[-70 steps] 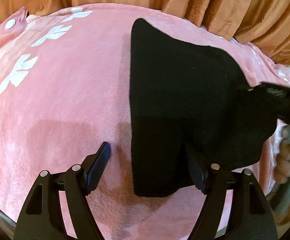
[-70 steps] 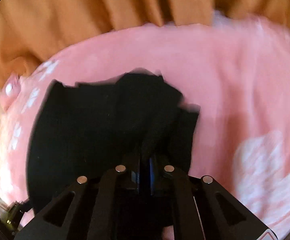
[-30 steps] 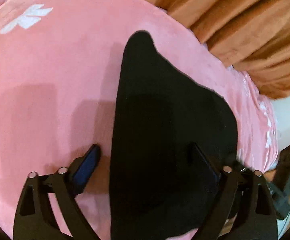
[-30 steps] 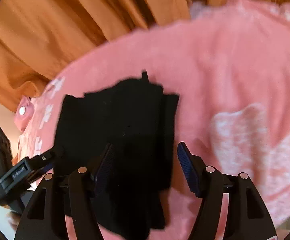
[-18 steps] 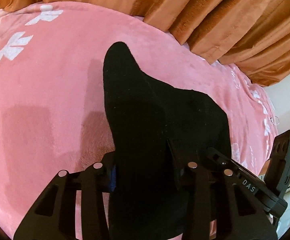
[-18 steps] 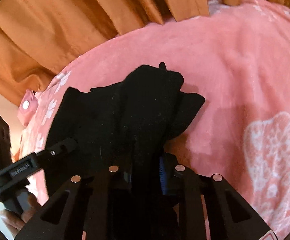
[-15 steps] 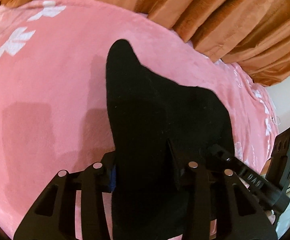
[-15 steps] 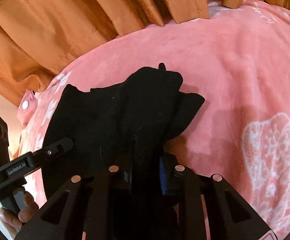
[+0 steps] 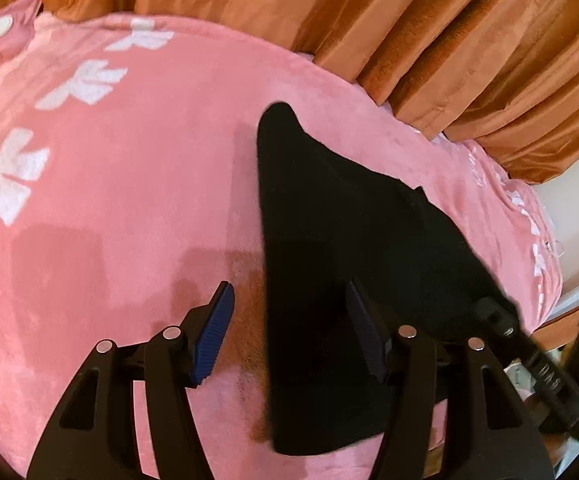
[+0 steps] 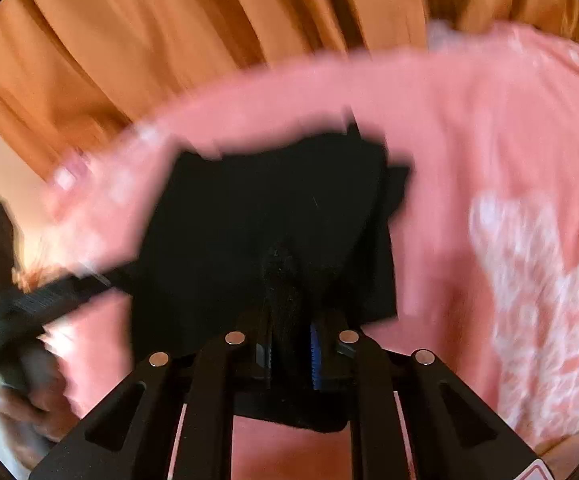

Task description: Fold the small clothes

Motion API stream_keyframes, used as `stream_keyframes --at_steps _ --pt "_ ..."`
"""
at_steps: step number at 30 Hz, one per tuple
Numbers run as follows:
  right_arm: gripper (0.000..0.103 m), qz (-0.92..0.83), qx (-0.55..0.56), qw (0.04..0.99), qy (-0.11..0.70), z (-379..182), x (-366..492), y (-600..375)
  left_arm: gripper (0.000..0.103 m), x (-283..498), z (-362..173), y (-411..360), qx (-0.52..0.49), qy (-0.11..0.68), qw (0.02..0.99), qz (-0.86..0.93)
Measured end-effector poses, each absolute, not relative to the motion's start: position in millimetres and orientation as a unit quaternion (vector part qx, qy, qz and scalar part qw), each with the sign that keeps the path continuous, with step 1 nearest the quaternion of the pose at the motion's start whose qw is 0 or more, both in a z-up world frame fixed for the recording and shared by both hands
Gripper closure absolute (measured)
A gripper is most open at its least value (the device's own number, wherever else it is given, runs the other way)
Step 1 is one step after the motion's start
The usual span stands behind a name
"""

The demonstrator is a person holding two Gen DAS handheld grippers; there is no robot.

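A small black garment (image 9: pixel 329 248) lies on the pink blanket (image 9: pixel 129 200). My left gripper (image 9: pixel 289 336) is open; its jaws straddle the garment's near left edge, with the right finger over the cloth and the left finger over bare blanket. In the blurred right wrist view the same garment (image 10: pixel 269 216) lies ahead, and my right gripper (image 10: pixel 289 344) is shut on a bunched fold of its near edge. The right gripper also shows at the lower right of the left wrist view (image 9: pixel 537 364).
Orange curtains (image 9: pixel 409 32) hang behind the bed. The blanket has white leaf prints (image 9: pixel 81 84) at the left and a large white pattern (image 10: pixel 537 300) at the right. Its far right edge (image 9: pixel 545 248) drops off toward a pale wall.
My left gripper has opened and let go of the garment's edge, which now lies flat. My right gripper stays shut on the cloth and is moving, blurring its view.
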State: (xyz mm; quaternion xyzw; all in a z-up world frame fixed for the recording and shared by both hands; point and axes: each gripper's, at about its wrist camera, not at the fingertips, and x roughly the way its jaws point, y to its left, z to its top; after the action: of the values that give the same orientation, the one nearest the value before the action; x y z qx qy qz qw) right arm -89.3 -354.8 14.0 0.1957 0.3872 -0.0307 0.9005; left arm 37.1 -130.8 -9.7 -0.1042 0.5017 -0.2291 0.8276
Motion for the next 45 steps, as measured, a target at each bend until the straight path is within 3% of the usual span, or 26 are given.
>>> stream_keyframes --at_steps 4,6,7,8,10,11,15,16,17,19,20,22,27,32,34,36,37,39,40,42,45 --pt "0.089 -0.048 0.235 0.844 0.48 -40 -81 -381 0.043 46 -20 -138 -0.105 0.516 0.819 -0.228" --pt "0.084 -0.049 0.249 0.851 0.46 -26 -86 -386 0.039 50 -22 -141 -0.113 0.517 0.818 -0.226" --pt "0.078 -0.056 0.242 0.86 0.445 -16 -86 -386 0.034 52 -23 -141 -0.117 0.518 0.817 -0.226" --pt "0.061 -0.066 0.237 0.87 0.428 -6 -84 -388 0.031 53 -24 -143 -0.123 0.52 0.814 -0.228" --pt "0.045 -0.075 0.233 0.878 0.412 5 -71 -395 0.028 60 -30 -150 -0.133 0.53 0.804 -0.233" --pt "0.044 -0.074 0.237 0.875 0.416 3 -62 -398 0.028 62 -32 -153 -0.136 0.535 0.8 -0.234" --pt "0.046 -0.044 0.312 0.827 0.465 -36 -28 -409 0.027 71 -46 -166 -0.147 0.55 0.784 -0.248" --pt "0.049 -0.046 0.307 0.833 0.457 -39 -26 -406 0.031 71 -45 -169 -0.142 0.546 0.787 -0.251" --pt "0.064 -0.047 0.287 0.842 0.454 -35 -24 -400 0.041 72 -44 -172 -0.137 0.542 0.787 -0.26" --pt "0.082 -0.038 0.277 0.85 0.447 -25 -29 -392 0.065 74 -37 -172 -0.141 0.543 0.783 -0.267" --pt "0.084 -0.035 0.271 0.856 0.438 -14 -30 -388 0.072 75 -31 -169 -0.151 0.541 0.779 -0.277" --pt "0.085 -0.022 0.268 0.869 0.416 9 -32 -381 0.076 78 -8 -157 -0.169 0.53 0.772 -0.308" --pt "0.086 0.03 0.231 0.917 0.325 100 -37 -345 0.075 74 80 -116 -0.155 0.449 0.812 -0.338" --pt "0.085 0.074 0.229 0.932 0.272 152 -31 -315 0.07 79 148 -72 -0.111 0.398 0.849 -0.33" --pt "0.082 0.073 0.231 0.931 0.274 144 -16 -304 0.055 92 140 -62 -0.087 0.402 0.86 -0.302" --pt "0.072 0.067 0.226 0.92 0.312 107 16 -296 0.038 111 103 -58 -0.053 0.417 0.871 -0.253" --pt "0.071 0.055 0.216 0.914 0.338 80 33 -294 0.04 120 79 -54 -0.041 0.426 0.873 -0.233" --pt "0.08 -0.01 0.186 0.901 0.393 30 49 -295 0.049 125 26 -36 -0.044 0.488 0.854 -0.175" --pt "0.086 -0.023 0.188 0.892 0.411 16 46 -296 0.049 120 12 -26 -0.075 0.505 0.84 -0.186" --pt "0.087 0.01 0.221 0.893 0.392 11 16 -296 0.048 93 -2 -4 -0.129 0.505 0.83 -0.2" --pt "0.087 0.023 0.181 0.908 0.377 21 -20 -275 0.046 67 -7 -6 -0.11 0.488 0.845 -0.189"
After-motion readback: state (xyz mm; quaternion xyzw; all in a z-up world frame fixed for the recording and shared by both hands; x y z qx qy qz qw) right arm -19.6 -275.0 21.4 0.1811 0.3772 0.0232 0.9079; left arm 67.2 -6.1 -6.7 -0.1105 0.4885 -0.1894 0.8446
